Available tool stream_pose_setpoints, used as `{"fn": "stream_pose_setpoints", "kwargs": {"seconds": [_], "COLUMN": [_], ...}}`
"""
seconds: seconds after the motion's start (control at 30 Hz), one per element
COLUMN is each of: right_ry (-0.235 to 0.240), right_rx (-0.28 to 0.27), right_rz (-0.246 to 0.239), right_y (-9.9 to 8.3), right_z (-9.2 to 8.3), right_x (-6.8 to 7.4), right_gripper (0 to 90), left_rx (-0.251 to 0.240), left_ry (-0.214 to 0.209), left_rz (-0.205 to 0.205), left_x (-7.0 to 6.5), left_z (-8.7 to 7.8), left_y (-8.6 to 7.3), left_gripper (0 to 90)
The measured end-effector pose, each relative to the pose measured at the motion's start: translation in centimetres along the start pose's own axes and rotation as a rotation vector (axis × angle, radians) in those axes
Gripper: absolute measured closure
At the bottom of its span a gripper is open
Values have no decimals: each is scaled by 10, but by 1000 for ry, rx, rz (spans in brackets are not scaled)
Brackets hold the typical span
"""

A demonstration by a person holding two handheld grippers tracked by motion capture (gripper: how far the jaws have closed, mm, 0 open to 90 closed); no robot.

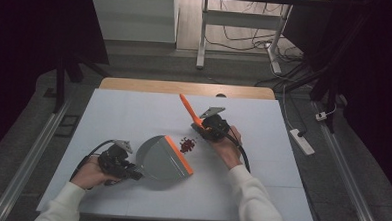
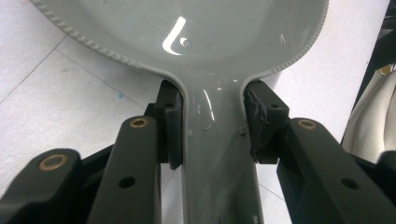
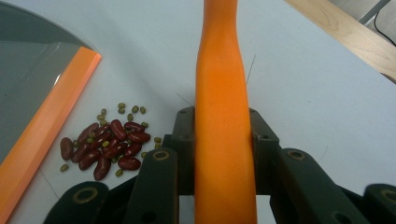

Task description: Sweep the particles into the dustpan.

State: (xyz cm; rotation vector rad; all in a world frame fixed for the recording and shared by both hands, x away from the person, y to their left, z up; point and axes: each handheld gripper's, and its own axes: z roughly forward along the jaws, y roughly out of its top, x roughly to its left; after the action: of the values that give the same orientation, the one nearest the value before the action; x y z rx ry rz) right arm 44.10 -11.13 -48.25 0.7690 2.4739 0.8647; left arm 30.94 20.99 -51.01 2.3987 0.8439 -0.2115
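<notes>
A white tabletop (image 1: 133,118) with a strip of bare wood along its far edge stands in a dim room; grey floor lies around it, with a white desk frame (image 1: 203,31), tangled cables and a power strip (image 1: 303,141) beyond.

Near the front edge, left of centre, the left gripper (image 1: 131,171) pinches the handle of a grey dustpan (image 1: 162,158). The pan lies flat, its orange lip facing right. Just beside that lip, about mid-table, sits a small pile of beans (image 1: 187,144). Right of the pile, the right gripper (image 1: 202,127) clamps an orange brush handle (image 1: 189,108) that slants toward the far edge.

The left gripper view shows both pads pressed against the dustpan's narrow neck (image 2: 212,140), and the ribbed rim of the pan. The right gripper view shows the jaws squeezing the orange handle (image 3: 223,140), and reveals the pile as dark red kidney beans (image 3: 109,144) mixed with tiny green beans, clear of the lip (image 3: 46,126) by a small gap.
</notes>
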Motion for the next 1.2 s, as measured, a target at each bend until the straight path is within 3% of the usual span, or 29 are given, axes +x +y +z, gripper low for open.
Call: {"fn": "stream_pose_setpoints", "kwargs": {"seconds": [0.57,0.8,1.2], "right_ry": [28,37,102], "right_rx": [7,18,9], "right_rz": [-2,-40,-43], "right_y": [2,4,10], "right_z": [8,9,10], "right_x": [6,15,34], "right_gripper": [703,703,703], "left_rx": [2,5,5], "left_ry": [-6,-8,-5], "left_rz": [-4,-6,-7], "left_x": [0,1,0], "left_z": [3,4,5], "left_y": [2,3,3], "left_gripper": [618,619,618]}}
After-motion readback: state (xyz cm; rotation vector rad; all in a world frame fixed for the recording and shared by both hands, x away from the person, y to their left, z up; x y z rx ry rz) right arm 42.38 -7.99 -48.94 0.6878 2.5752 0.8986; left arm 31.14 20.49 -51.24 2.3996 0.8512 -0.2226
